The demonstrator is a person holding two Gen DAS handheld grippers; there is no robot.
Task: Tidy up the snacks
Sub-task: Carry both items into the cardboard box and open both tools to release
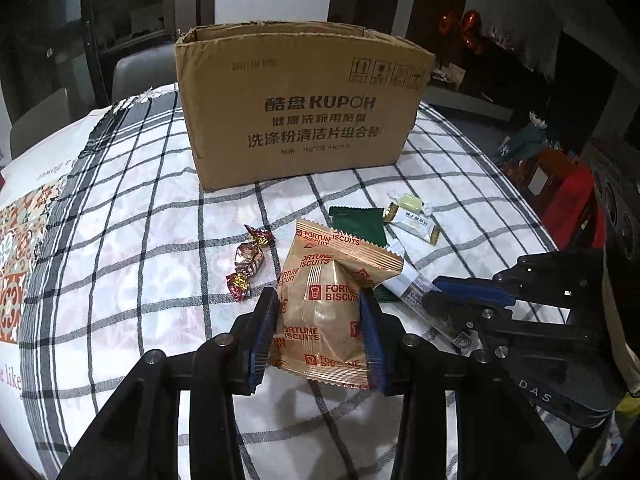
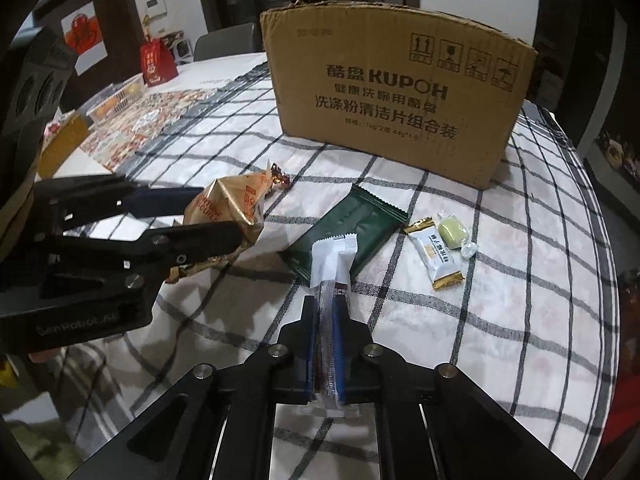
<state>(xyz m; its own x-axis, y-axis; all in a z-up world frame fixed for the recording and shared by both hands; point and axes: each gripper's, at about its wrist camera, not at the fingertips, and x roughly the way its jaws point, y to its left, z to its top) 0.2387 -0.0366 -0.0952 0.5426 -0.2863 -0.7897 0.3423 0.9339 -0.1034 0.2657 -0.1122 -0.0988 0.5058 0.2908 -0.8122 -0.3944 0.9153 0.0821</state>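
My left gripper [image 1: 319, 300] is shut on a gold Fortune Biscuits packet [image 1: 326, 300], also seen from the right wrist view [image 2: 230, 208]. My right gripper [image 2: 325, 304] is shut on a long white snack stick [image 2: 334, 264], which shows at the right in the left wrist view [image 1: 412, 280]. A dark green packet [image 2: 352, 232] lies under the stick's tip. A small white and gold packet [image 2: 436, 256] and a pale green candy [image 2: 452, 234] lie to its right. Red-gold wrapped candies [image 1: 250, 258] lie left of the biscuit packet. An open KUPOH cardboard box [image 1: 296, 108] stands behind.
The table has a black and white checked cloth [image 1: 140, 208]. In the right wrist view a red gift bag [image 2: 157, 62] and a clear tray [image 2: 116, 100] stand at the far left. The table edge curves away on the right, with red and green boxes [image 1: 556, 176] beyond it.
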